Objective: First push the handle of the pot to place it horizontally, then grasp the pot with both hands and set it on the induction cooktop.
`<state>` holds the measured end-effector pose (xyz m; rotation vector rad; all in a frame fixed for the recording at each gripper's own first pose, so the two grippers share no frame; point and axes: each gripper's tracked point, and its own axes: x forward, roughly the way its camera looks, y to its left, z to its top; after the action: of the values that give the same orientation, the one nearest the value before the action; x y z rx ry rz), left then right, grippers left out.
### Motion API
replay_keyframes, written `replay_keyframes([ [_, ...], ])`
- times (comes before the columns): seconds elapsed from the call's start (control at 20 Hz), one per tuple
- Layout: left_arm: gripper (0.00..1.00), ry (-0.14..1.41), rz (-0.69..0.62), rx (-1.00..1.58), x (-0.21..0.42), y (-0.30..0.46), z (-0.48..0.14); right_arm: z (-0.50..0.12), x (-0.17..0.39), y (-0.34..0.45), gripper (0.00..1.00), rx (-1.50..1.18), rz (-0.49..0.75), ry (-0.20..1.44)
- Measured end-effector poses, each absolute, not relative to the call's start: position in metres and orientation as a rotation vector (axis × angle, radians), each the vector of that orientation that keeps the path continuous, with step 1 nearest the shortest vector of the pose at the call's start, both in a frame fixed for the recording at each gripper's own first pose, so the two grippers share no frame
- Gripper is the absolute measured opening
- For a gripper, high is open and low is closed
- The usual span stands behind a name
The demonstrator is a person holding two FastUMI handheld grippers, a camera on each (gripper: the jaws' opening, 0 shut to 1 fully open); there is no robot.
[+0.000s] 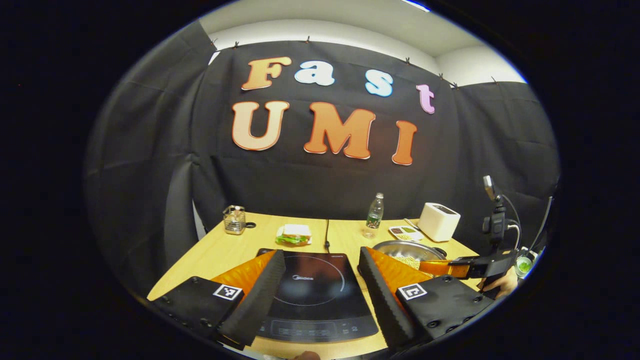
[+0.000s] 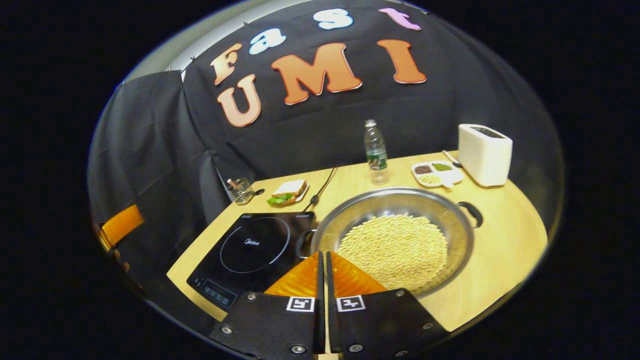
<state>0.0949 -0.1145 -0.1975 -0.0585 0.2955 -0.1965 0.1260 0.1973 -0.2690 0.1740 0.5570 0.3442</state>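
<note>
Your right tool [image 2: 322,260], pressed together for pushing, sits at the pot [image 2: 395,240] beside the cooktop [image 2: 250,250], while your left tool [image 1: 320,280] hangs spread over the cooktop, ready to grasp.

The right tongs [image 2: 322,262] are hanging with fingers nearly together, just over the near rim of the steel pot [image 2: 452,232], which is sitting on the worktop [image 2: 505,245] holding pale grains [image 2: 392,247]. The induction cooktop [image 2: 250,250] is lying just beside the pot's left handle [image 2: 301,243].
</note>
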Motion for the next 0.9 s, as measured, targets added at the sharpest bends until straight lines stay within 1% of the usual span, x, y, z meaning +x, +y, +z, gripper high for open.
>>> replay_keyframes([
  [0.05,0.98,0.302,-0.215,-0.063,0.101,-0.131,-0.202,-0.266,0.128,0.178,0.04,0.175,0.314,0.545],
  [0.15,0.98,0.303,-0.244,-0.066,0.115,-0.16,-0.209,-0.262,0.13,0.143,0.03,0.184,0.253,0.533],
  [0.25,0.98,0.313,-0.255,-0.055,0.129,-0.183,-0.222,-0.261,0.133,0.111,0.11,0.181,0.2,0.521],
  [0.35,0.98,0.331,-0.256,-0.043,0.144,-0.202,-0.24,-0.262,0.136,0.083,0.11,0.184,0.156,0.512],
  [0.4,0.98,0.342,-0.25,-0.033,0.153,-0.21,-0.251,-0.263,0.139,0.074,0.14,0.185,0.147,0.507],
  [0.45,0.98,0.351,-0.236,-0.015,0.163,-0.214,-0.261,-0.264,0.142,0.064,0.22,0.182,0.132,0.5],
  [0.5,0.98,0.359,-0.226,0.004,0.171,-0.22,-0.272,-0.266,0.147,0.053,0.24,0.175,0.113,0.492],
  [0.55,0.98,0.373,-0.221,0.019,0.179,-0.227,-0.285,-0.27,0.152,0.043,0.31,0.167,0.096,0.486],
  [0.6,0.98,0.394,-0.222,0.023,0.184,-0.233,-0.298,-0.273,0.156,0.036,0.34,0.16,0.079,0.483],
  [0.65,0.98,0.423,-0.228,0.019,0.187,-0.241,-0.31,-0.277,0.162,0.031,0.43,0.152,0.07,0.478],
  [0.7,0.98,0.448,-0.241,0.012,0.189,-0.251,-0.322,-0.28,0.168,0.026,0.47,0.142,0.063,0.47],
  [0.75,0.99,0.469,-0.25,0.012,0.194,-0.257,-0.332,-0.283,0.174,0.021,0.59,0.126,0.053,0.465],
  [0.8,0.98,0.483,-0.25,0.013,0.197,-0.259,-0.339,-0.289,0.18,0.017,0.66,0.106,0.043,0.465],
  [0.85,0.98,0.489,-0.244,0.016,0.202,-0.259,-0.344,-0.294,0.187,0.014,0.78,0.093,0.039,0.464],
  [0.9,0.98,0.491,-0.233,0.019,0.206,-0.26,-0.348,-0.298,0.195,0.017,0.83,0.087,0.04,0.469],
])
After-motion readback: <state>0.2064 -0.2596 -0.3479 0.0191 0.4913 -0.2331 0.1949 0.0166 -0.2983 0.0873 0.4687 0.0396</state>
